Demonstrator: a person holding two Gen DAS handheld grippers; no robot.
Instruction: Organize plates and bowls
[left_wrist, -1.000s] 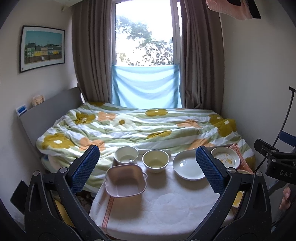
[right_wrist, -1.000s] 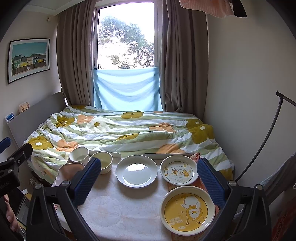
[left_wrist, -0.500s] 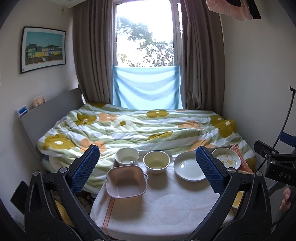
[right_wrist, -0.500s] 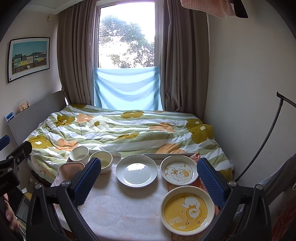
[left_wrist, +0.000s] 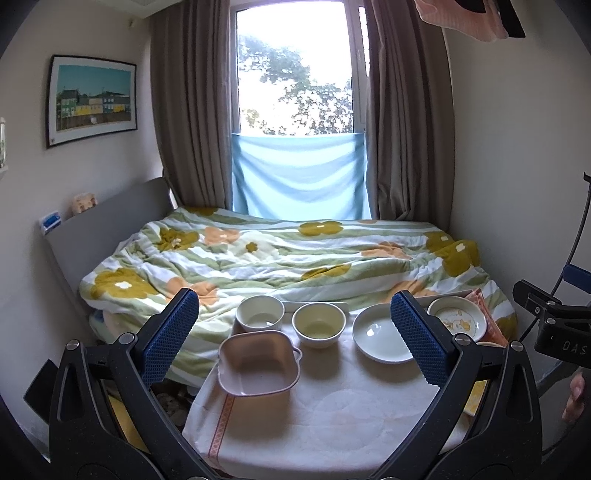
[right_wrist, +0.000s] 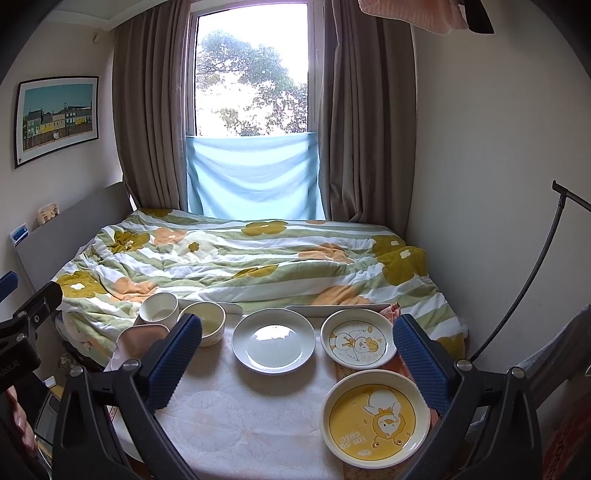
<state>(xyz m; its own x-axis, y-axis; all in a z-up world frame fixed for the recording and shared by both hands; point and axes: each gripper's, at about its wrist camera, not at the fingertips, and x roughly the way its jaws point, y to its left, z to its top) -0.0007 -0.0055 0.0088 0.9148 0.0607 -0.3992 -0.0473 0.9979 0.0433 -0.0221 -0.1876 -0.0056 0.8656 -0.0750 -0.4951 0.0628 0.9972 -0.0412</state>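
Both claws, left and right, gape wide, holding nothing, above the counter; bowls far-left edge, plates right.

In the left wrist view, the right finger hides part of the white plate. In the right wrist view, the left finger covers part of the yellow bowl and the pink dish.
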